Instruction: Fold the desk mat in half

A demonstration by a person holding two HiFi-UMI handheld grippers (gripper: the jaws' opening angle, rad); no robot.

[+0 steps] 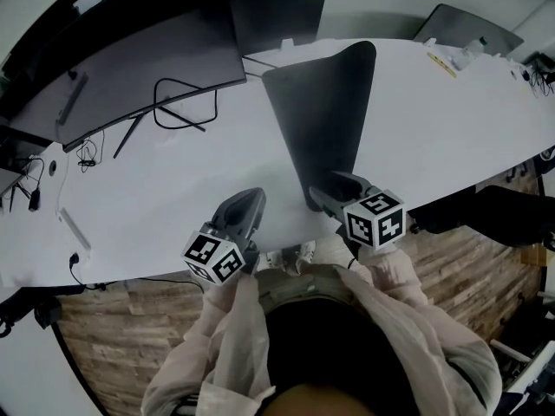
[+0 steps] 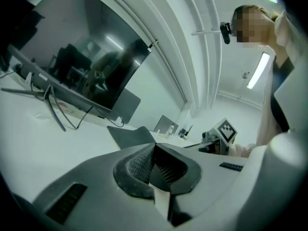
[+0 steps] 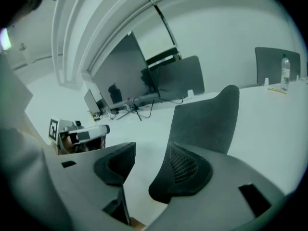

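The dark grey desk mat (image 1: 325,111) lies on the white table (image 1: 451,137) as a long narrow strip running away from me, with a rounded far corner. Whether it is doubled over I cannot tell. My right gripper (image 1: 325,191) sits at the mat's near end, open with nothing between the jaws. In the right gripper view the mat (image 3: 207,117) lies just beyond the right gripper (image 3: 149,165), off its right jaw. My left gripper (image 1: 247,202) rests to the left of the mat, near the table's front edge. In the left gripper view the left gripper (image 2: 153,165) is shut and empty, with the mat (image 2: 132,136) ahead.
A large dark monitor (image 1: 147,68) stands at the back left, with black cables (image 1: 182,102) looping in front of it. Dark panels stand at the far edge (image 1: 277,16) and far right (image 1: 468,29). A bottle (image 3: 285,66) stands far off. A wooden floor (image 1: 460,258) lies below the front edge.
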